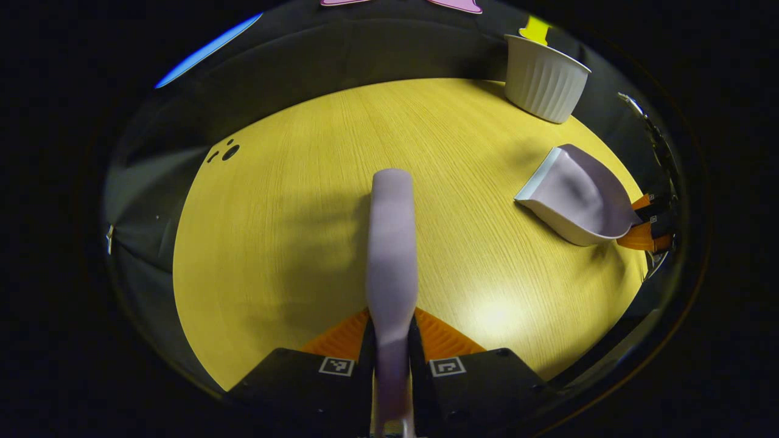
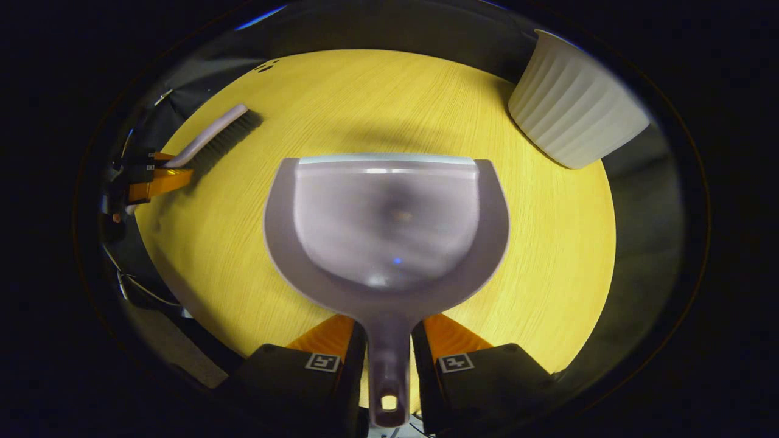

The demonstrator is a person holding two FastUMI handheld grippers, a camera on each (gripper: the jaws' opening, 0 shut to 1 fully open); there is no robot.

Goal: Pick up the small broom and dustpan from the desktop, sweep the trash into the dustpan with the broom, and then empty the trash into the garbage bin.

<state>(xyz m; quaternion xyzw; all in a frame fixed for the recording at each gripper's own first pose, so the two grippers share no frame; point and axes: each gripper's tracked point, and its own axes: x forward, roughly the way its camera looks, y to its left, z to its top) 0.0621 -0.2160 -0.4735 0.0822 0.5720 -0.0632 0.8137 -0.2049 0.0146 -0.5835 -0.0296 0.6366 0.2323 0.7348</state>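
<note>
Left gripper view puts my left gripper (image 1: 392, 340) at the bottom of the frame, its two fingers clamped on the handle of the small broom (image 1: 392, 243), which runs straight ahead of me over the round yellow desktop (image 1: 292, 213); from here I see only the broom's pale back, so I cannot tell whether the bristles touch the wood. Off to my right in the same view the dustpan (image 1: 578, 201) sits tilted near the table's edge, held by the other gripper at its handle end, and the white ribbed garbage bin (image 1: 543, 79) stands beyond it at the far rim. A few small dark specks (image 1: 228, 151) lie at the far left edge of the table. In the right gripper view my right gripper (image 2: 389, 359) grips the dustpan (image 2: 386, 231) by its handle, fingers pressed on either side, the pan's mouth pointing away from me. The broom (image 2: 213, 137) shows at the left with dark bristles toward the table, and the bin (image 2: 575, 103) is at upper right, apart from the pan
</note>
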